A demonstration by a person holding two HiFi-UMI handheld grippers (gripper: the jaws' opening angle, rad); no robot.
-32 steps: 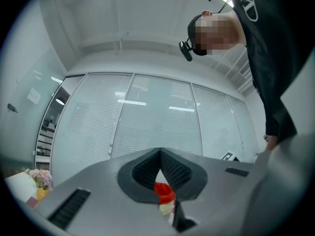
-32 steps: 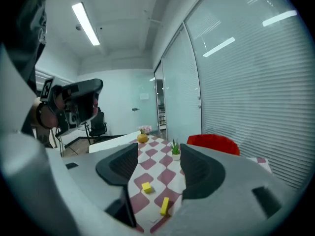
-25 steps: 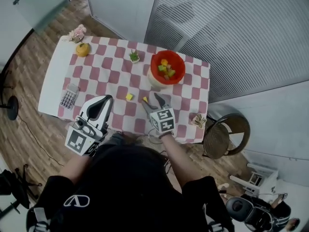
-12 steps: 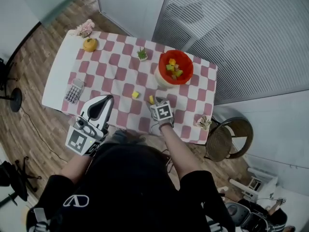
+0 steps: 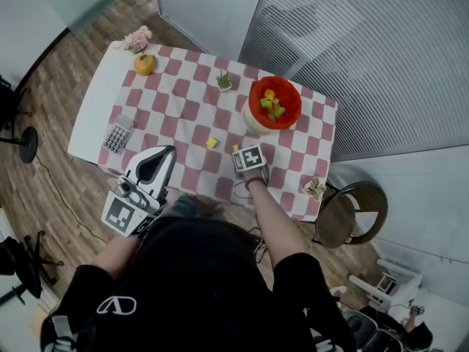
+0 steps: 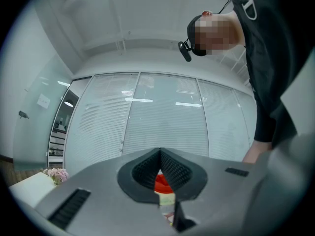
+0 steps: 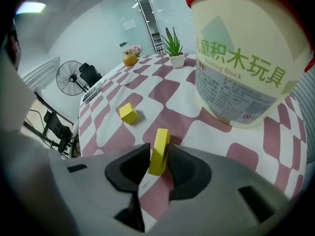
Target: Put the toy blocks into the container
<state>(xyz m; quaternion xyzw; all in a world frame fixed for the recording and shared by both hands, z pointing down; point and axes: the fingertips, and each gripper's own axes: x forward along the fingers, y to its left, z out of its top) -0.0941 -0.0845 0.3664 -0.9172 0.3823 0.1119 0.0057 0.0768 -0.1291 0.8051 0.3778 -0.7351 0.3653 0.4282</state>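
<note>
- A worktop (image 5: 96, 107) under a pink-and-white checked cloth (image 5: 179, 101) filled the head view, with wood floor to its left.
- At its far left corner lay a pink flower bunch (image 5: 138, 39) beside a round orange ornament (image 5: 144, 64); a calculator (image 5: 118, 133) sat nearer, close to the left edge.
- The left gripper (image 5: 168, 151) hung off the near edge of the worktop, its jaws clenched together with nothing between them.
- A small yellow cube (image 5: 212, 143) lay loose on the cloth near the middle, apart from both grippers.
- A little potted plant (image 5: 224, 81) stood farther back, just left of the container.
- The right gripper (image 7: 158, 157) pointed steeply down at the cloth. Its jaws had just been closing and pinched a flat yellow block (image 7: 160, 141) standing on edge between them, just near of the container.
- The container (image 5: 253, 103), a pale tub with a red rim, stood at the far right and held several yellow, green and orange blocks (image 5: 272, 105).
- A round stool (image 5: 344, 211) stood on the floor to the right of the worktop.
</note>
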